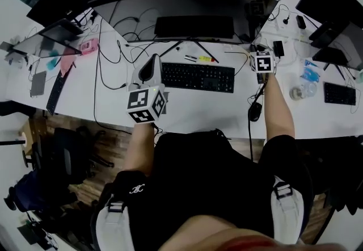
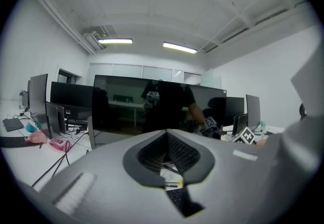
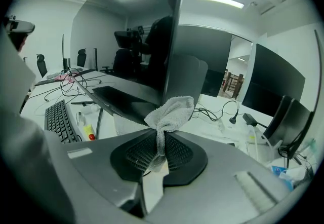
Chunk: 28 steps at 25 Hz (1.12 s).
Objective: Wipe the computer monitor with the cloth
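Cloth [image 3: 172,110] sits pinched in my right tongs [image 3: 161,137] beside the monitor [image 3: 139,33]; my left tongs [image 2: 166,134] are closed, empty.

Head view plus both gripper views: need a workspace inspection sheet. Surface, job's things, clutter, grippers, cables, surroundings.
Surface: white desk, bare in front of the keyboard.
Job's things: curved monitor upright on its stand; cloth bunched by the monitor's right edge, contact unclear.
Clutter: keyboard, mouse, pens by the stand, pink item at left.
Grippers: left gripper shut, empty, pointing at the screen; right gripper shut on the cloth.
Cables: black cables looped left of the stand.
Surroundings: other monitors on neighbouring desks, office chair at lower left.
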Each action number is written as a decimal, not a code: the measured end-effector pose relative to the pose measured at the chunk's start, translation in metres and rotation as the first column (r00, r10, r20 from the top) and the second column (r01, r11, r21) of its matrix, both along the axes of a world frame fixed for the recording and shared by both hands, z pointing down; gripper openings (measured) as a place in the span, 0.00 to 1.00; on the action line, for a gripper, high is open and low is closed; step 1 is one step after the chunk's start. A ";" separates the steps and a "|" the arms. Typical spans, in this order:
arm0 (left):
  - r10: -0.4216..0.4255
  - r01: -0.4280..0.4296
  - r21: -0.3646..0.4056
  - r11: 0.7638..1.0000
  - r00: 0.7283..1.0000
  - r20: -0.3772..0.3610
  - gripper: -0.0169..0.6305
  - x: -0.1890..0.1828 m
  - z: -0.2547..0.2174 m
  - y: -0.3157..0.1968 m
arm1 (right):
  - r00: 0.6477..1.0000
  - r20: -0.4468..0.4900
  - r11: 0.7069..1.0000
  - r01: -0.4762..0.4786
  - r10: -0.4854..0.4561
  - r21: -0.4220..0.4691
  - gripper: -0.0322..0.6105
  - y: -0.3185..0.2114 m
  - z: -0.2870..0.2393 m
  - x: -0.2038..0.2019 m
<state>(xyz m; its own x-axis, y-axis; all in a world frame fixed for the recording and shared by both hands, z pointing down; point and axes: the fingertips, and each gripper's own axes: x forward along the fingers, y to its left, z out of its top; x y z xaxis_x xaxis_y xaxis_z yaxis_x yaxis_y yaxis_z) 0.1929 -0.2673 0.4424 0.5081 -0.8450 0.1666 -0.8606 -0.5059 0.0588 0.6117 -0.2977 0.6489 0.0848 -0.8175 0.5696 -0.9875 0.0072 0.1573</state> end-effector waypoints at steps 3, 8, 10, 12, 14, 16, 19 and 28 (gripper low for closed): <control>0.011 -0.010 -0.002 1.000 1.000 0.029 0.10 -0.004 0.002 0.002 | 1.000 0.021 0.999 -0.022 0.022 -0.027 0.09 0.002 0.017 -0.002; 0.003 -0.003 -0.008 1.000 0.998 0.059 0.10 -0.010 0.009 0.001 | 1.000 -0.003 0.996 -0.014 0.014 -0.089 0.09 0.005 0.043 -0.016; -0.004 0.004 -0.011 1.000 0.998 0.063 0.10 -0.013 0.011 -0.001 | 1.000 -0.007 0.994 -0.003 0.002 -0.108 0.09 0.003 0.051 -0.025; -0.007 0.009 -0.024 1.000 0.998 0.057 0.10 -0.015 0.013 -0.004 | 1.000 -0.001 0.994 -0.006 0.006 -0.110 0.09 -0.003 0.060 -0.027; -0.011 0.012 -0.052 0.999 1.000 0.023 0.10 -0.018 0.016 -0.007 | 1.000 -0.001 0.995 -0.019 0.019 -0.099 0.09 -0.007 0.060 -0.028; -0.019 0.018 -0.067 0.998 1.000 -0.010 0.10 -0.022 0.016 -0.009 | 1.000 0.000 0.995 -0.012 0.012 -0.094 0.09 -0.009 0.057 -0.036; -0.023 0.024 -0.054 0.998 1.000 0.009 0.10 -0.029 0.017 -0.012 | 1.000 -0.019 0.996 0.023 -0.024 -0.081 0.09 -0.015 0.044 -0.061; -0.065 0.066 -0.049 0.997 0.998 0.019 0.10 -0.080 0.018 -0.025 | 0.995 0.009 0.992 0.103 -0.102 -0.067 0.09 -0.047 0.042 -0.147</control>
<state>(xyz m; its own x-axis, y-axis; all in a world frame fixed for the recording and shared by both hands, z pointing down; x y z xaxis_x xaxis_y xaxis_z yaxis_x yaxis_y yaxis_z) 0.1130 -0.2919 0.4600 0.4485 -0.8669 0.2177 -0.8930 -0.4451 0.0669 0.4644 -0.3447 0.6911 -0.0009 -0.7814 0.6240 -0.9820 0.1187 0.1472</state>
